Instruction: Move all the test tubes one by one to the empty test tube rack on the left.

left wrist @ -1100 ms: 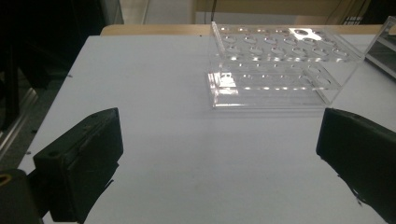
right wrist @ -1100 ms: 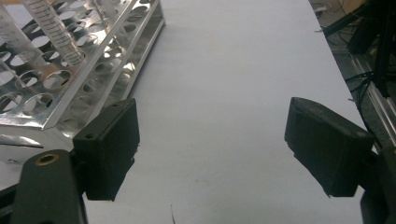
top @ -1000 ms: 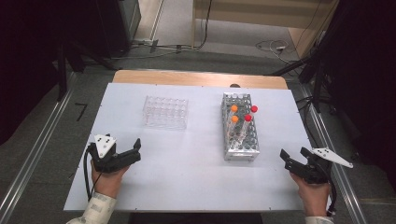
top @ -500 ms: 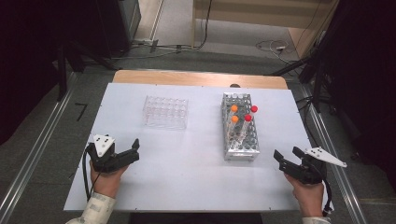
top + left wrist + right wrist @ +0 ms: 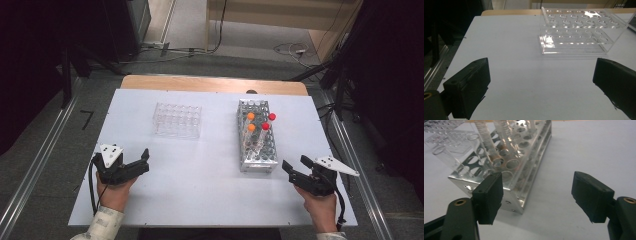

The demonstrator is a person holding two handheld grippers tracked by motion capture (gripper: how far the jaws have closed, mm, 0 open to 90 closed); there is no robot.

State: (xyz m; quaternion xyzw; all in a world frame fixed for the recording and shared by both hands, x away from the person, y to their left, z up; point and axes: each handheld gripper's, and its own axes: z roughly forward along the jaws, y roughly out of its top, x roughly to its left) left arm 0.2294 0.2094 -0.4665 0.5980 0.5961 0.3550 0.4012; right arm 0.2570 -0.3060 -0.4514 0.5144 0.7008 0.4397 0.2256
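Even overhead light; glare on clear rack [image 5: 584, 32]; surroundings dark; near jaws soft.

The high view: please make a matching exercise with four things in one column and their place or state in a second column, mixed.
Things:
1. clear rack
2. metal rack
3. left gripper
4. right gripper

Descriptions:
A. open, beside the near end of the metal rack
B. holds tubes with orange and red caps
C. empty, on the table's left half
D. open, near the clear rack

Pairs: 1-C, 2-B, 3-D, 4-A
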